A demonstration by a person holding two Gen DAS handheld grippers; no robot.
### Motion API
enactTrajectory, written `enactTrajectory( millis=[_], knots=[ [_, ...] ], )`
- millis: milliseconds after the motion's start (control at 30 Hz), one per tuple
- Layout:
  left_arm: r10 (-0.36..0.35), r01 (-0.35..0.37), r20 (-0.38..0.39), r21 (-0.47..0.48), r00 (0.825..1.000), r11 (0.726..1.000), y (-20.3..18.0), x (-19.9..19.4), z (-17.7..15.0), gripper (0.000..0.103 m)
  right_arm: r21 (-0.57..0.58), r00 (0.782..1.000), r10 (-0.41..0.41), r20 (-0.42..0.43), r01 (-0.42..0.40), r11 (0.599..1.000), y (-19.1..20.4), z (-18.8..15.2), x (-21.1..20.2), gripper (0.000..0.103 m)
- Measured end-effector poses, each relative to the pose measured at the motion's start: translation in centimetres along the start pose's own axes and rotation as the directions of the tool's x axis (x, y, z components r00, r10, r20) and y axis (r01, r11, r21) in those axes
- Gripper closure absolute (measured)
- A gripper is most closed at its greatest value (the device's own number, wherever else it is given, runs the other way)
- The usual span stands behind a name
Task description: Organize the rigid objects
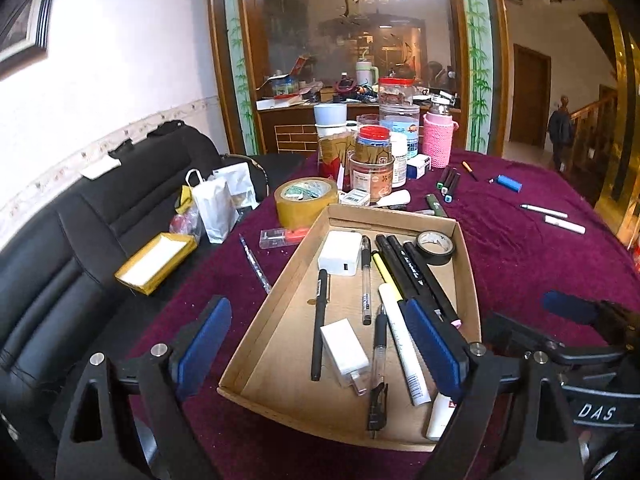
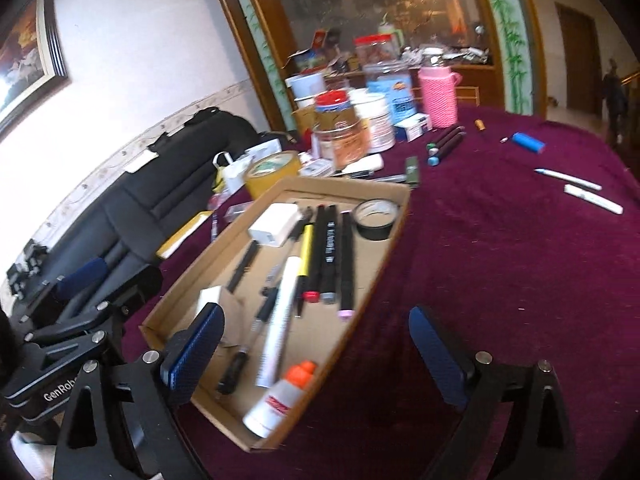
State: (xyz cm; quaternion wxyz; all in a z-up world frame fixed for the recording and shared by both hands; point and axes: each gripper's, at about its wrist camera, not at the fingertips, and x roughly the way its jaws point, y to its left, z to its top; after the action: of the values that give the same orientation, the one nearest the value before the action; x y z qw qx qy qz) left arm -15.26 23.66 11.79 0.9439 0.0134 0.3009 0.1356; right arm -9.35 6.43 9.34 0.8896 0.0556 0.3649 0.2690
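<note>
A shallow cardboard tray lies on the purple tablecloth. It holds pens, black markers, a white charger, a black tape roll, a white tube and a glue bottle. My left gripper is open and empty over the tray's near end. My right gripper is open and empty, straddling the tray's near right corner. Loose on the cloth are white pens, a blue lighter and green-capped markers.
Jars, bottles and a pink-sleeved flask crowd the table's far side. A brown tape roll stands behind the tray. A blue pen lies left of it. A black sofa with bags is at the left.
</note>
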Motion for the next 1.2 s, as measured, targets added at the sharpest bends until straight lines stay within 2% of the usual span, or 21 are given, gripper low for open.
enactTrajectory(
  millis=[233,467,600,967,1200],
  knots=[
    [0.001,-0.001,0.008,0.034,1.000,0.999,-2.3,-0.8,0.4,0.014,0.015,0.998,-0.048,0.046,0.047,0.999,-2.0,-0.3,-1.7,0.002],
    [0.000,0.000,-0.001,0.065,1.000,0.998,-3.8,-0.9,0.5,0.014,0.040,0.998,-0.056,0.043,0.054,0.998,-3.5,-0.8,-2.4,0.001],
    [-0.013,0.013,-0.007,0.077,1.000,0.997,-4.5,-0.9,0.3,0.014,0.048,0.994,-0.099,0.052,0.096,0.994,-4.2,-0.9,-2.5,0.001],
    [-0.030,0.032,-0.023,0.089,0.999,0.995,-5.2,-0.3,0.0,0.013,0.102,0.985,-0.169,0.035,0.164,0.981,-6.1,-1.3,-2.1,0.001],
    [-0.043,0.045,-0.031,0.078,0.999,0.996,-4.9,0.3,-0.2,0.013,0.075,0.982,-0.185,0.024,0.183,0.980,-5.5,-1.6,-1.5,0.001]
  ],
)
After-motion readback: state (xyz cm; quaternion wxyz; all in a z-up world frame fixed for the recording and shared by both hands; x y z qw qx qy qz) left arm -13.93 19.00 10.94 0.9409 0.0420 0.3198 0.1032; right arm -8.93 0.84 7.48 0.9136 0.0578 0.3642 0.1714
